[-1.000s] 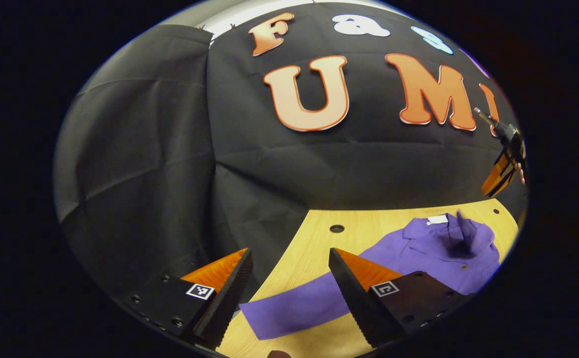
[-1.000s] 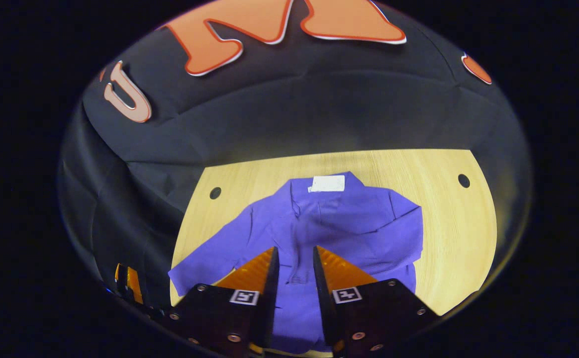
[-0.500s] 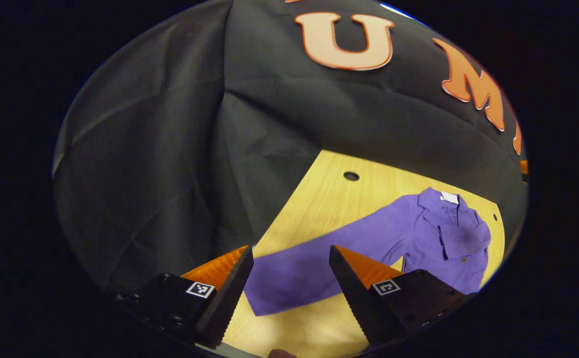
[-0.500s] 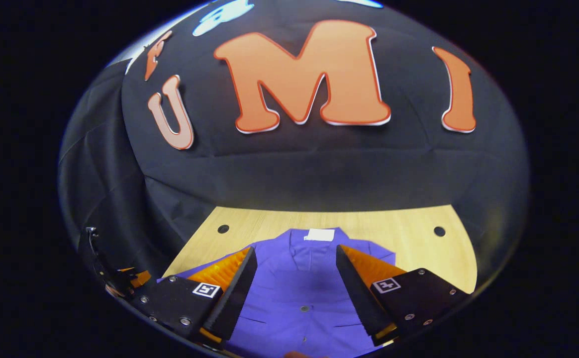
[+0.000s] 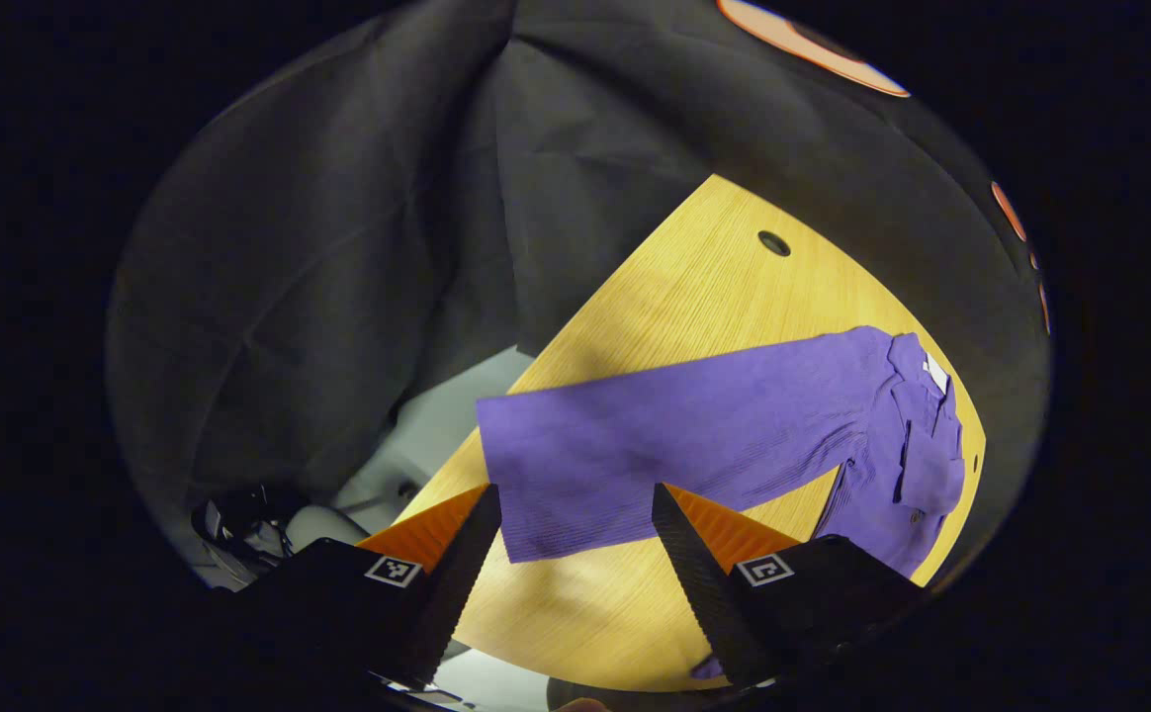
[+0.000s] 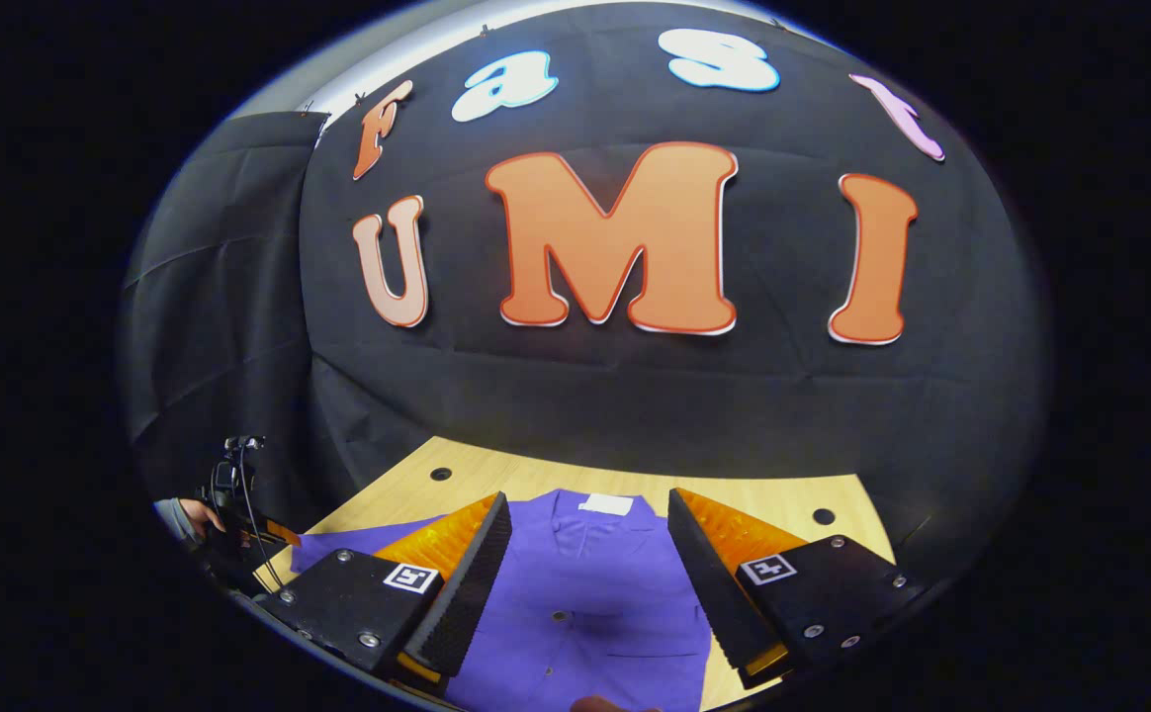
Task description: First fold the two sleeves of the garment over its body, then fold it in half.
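The purple ribbed button-front garment [image 5: 892,465] lies flat on the pale wooden bench [image 5: 694,297], one sleeve [image 5: 655,445] outstretched. The left claw [image 5: 575,539] hovers wide open at its cuff (empty); the right claw [image 6: 590,564], likewise open, holds nothing. Next, probably: pinch the cuff, fold inward.

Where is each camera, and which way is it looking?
Left gripper view: rides the left tongs, open, looking down at the purple shirt's outstretched sleeve on the wooden table.
Right gripper view: rides the right tongs, open, facing the shirt's body and the booth wall; a hand shows.
Shared: shirt and table.
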A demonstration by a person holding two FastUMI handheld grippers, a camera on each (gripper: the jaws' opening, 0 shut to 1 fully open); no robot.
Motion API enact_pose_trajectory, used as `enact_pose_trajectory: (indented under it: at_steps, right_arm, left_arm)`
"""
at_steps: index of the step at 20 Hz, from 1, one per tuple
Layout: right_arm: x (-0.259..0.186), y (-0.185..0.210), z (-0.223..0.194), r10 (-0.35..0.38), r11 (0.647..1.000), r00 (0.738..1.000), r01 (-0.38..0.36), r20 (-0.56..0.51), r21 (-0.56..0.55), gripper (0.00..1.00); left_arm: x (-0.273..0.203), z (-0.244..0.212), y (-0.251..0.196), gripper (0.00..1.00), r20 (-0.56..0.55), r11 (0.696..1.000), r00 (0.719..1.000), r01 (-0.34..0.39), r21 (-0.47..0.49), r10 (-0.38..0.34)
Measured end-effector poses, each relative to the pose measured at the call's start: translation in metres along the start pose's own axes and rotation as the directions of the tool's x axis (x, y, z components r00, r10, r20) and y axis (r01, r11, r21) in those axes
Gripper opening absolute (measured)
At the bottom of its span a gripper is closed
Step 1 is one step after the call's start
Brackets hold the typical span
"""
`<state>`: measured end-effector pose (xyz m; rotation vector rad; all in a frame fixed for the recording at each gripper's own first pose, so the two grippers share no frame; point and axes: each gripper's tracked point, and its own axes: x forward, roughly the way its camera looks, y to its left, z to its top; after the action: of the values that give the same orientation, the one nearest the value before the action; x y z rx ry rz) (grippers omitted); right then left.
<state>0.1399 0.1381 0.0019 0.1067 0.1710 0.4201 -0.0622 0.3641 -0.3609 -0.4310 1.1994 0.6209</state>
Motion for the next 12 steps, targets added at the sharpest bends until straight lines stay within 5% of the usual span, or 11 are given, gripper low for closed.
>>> enact_pose_trajectory:
  at_steps: [12]
  right_arm:
    - [-0.039, -0.053, -0.012, -0.149, 0.988, 0.988, 0.15, 0.033, -0.036, 0.95]
  left_arm:
    - [0.061, -0.017, 0.025, 0.92, -0.261, 0.983, 0.965, -0.066, -0.17, 0.02]
